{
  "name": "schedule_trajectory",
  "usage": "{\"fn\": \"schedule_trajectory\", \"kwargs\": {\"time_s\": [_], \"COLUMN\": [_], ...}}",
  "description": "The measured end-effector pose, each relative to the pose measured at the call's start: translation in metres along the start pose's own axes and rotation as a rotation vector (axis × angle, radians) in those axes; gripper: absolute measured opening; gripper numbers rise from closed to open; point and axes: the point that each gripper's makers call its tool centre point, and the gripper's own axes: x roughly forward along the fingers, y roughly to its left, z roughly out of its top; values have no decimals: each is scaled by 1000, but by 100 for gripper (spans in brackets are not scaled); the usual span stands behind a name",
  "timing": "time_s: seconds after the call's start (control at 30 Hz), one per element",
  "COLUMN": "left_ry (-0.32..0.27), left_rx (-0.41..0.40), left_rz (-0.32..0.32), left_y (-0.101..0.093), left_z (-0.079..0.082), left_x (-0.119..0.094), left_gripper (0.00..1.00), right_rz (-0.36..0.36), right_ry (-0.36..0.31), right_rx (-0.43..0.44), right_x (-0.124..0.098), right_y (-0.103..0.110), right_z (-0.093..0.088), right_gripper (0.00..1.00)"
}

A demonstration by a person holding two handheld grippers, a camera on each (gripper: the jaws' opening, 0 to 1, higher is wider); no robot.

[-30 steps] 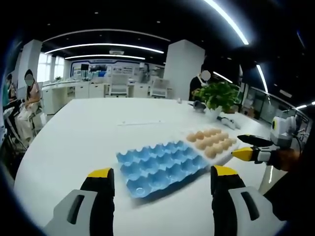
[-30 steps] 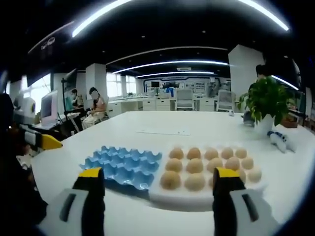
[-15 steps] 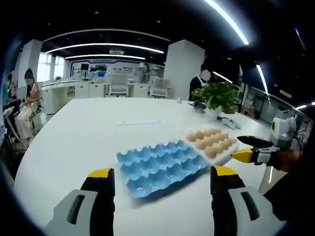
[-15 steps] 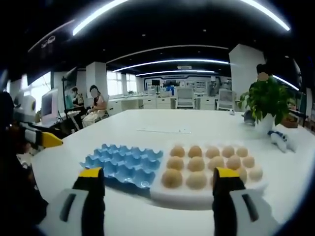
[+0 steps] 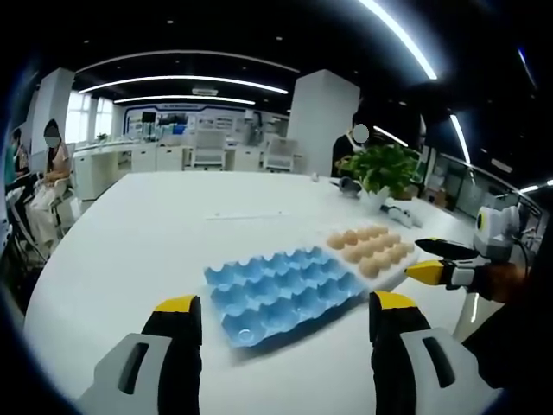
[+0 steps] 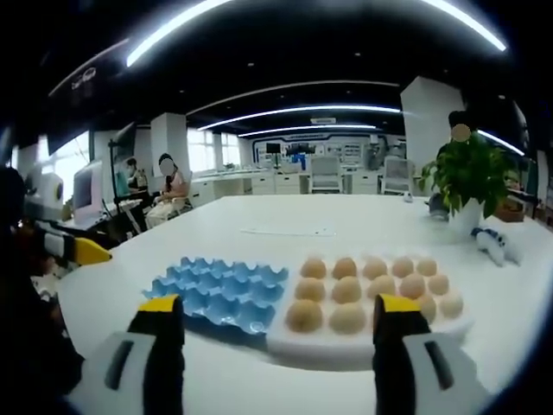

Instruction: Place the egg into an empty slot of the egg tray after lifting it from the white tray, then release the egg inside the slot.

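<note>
The eggs (image 6: 346, 290) all sit in rows in the white tray (image 6: 363, 346), which lies touching the blue egg tray (image 6: 216, 294) at its 9 o'clock side, and every slot of that blue tray that shows looks bare, so by my read nothing has been lifted yet and the whole job is ahead. The right gripper (image 6: 270, 333) hangs just short of the front row with jaws spread and nothing between them, while the left gripper (image 5: 285, 333) waits before the blue tray, spread wide too, on the white table (image 5: 155, 225).
</note>
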Motion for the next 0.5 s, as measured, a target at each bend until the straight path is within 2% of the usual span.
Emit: {"fn": "schedule_trajectory", "kwargs": {"time_s": [0.5], "left_ry": [2], "left_rx": [2], "left_rz": [-3], "left_y": [0], "left_z": [0], "left_x": [1], "left_gripper": [79], "right_rz": [-4], "right_ry": [4], "right_rx": [-2], "right_x": [1], "right_y": [-1], "right_z": [-2], "right_gripper": [92]}}
